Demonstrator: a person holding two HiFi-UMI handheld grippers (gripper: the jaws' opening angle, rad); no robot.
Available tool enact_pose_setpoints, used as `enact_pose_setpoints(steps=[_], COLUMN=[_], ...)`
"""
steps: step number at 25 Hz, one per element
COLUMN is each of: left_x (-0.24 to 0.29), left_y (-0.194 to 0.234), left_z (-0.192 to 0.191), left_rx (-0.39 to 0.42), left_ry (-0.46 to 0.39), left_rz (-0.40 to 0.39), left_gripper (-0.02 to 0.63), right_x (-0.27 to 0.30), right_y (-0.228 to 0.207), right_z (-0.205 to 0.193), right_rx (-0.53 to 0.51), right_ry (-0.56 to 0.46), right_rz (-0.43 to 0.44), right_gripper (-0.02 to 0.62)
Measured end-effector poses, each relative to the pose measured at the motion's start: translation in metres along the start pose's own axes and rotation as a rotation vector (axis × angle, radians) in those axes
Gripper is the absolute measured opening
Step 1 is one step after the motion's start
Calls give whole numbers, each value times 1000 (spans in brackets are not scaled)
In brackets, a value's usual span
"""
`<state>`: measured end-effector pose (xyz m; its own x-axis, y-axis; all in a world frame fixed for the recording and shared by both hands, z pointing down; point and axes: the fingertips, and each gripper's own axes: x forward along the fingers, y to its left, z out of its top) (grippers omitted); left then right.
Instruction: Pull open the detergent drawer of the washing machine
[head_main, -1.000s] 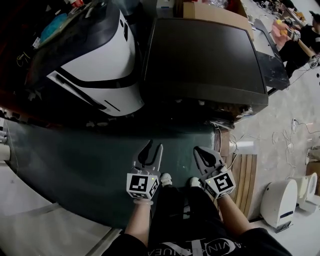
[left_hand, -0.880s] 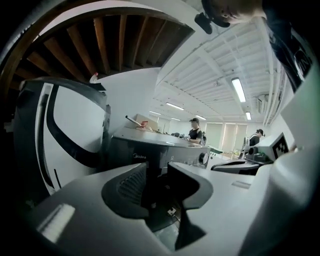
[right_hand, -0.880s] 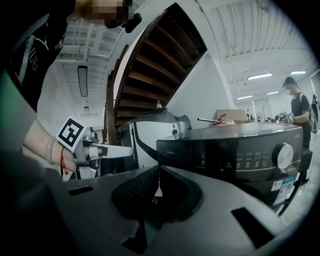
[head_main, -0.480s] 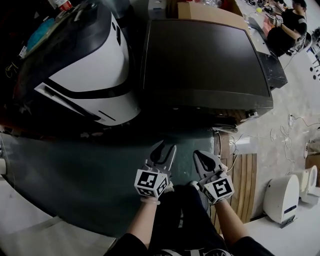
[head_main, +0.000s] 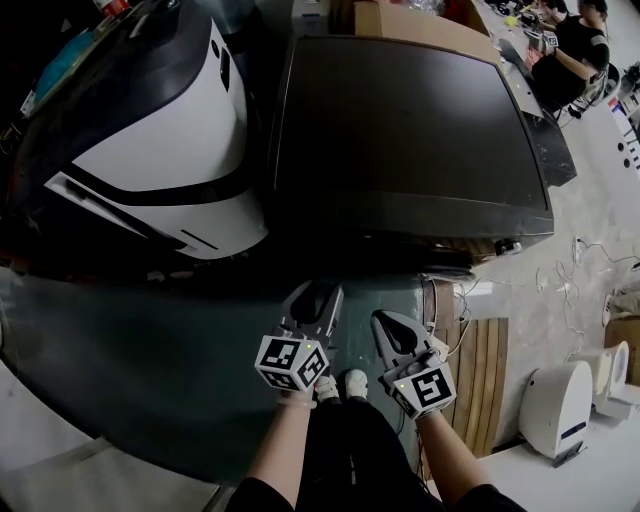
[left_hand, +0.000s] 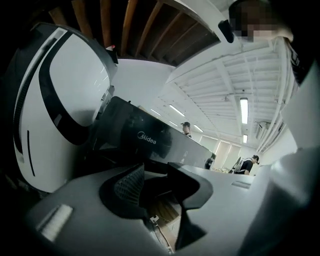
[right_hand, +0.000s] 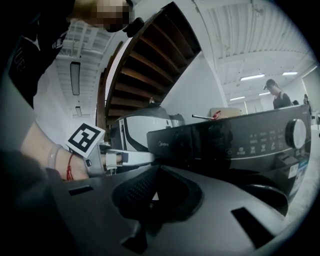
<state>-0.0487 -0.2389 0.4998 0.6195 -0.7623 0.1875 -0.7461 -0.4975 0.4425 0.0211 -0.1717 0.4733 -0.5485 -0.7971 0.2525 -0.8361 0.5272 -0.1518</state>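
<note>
We look steeply down at a dark front-loading washing machine (head_main: 400, 110) filling the upper middle of the head view, with a rounded white-and-black machine (head_main: 170, 140) just beside it on the left. Both grippers hover in front of the washer, low in the frame and clear of it, over a dark green mat (head_main: 150, 340). The person's white shoes (head_main: 355, 381) show between them. The left gripper (head_main: 318, 292) points toward the washer's front edge. In its own view its jaws stand moderately apart (left_hand: 155, 167) with nothing between them, only floor showing through the gap. The right gripper (head_main: 379, 318) sits just beside it to the right. Its own view shows the tips brought together (right_hand: 159, 167), holding nothing. That view also catches the left gripper's marker cube (right_hand: 85, 140) and the wrist behind it. From the right gripper view we see the washer's glossy control panel, with a round dial (right_hand: 297, 132) at its far right. The detergent drawer (right_hand: 167, 144) appears to sit at the panel's left end, by the brand lettering. It looks flush with the front, though its edges are too dark to trace. A wooden slatted board (head_main: 487, 360) lies on the floor to the right of the mat.
</note>
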Motion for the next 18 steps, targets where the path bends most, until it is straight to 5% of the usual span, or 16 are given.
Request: enact_pose_setpoints(steps=[10,18], left_x=[21,30], left_y=[29,37], left_z=[1,4], left_rx=[-196,-341], left_ry=[-74,-176], left_rz=[-11,-113], left_gripper=[137,190], right_x=[28,37], right_y=[-8,-1], right_z=[-13,-35], right_rx=[14,-17], right_ry=[-4,11], right_rz=[46,75], right_gripper=[12,12])
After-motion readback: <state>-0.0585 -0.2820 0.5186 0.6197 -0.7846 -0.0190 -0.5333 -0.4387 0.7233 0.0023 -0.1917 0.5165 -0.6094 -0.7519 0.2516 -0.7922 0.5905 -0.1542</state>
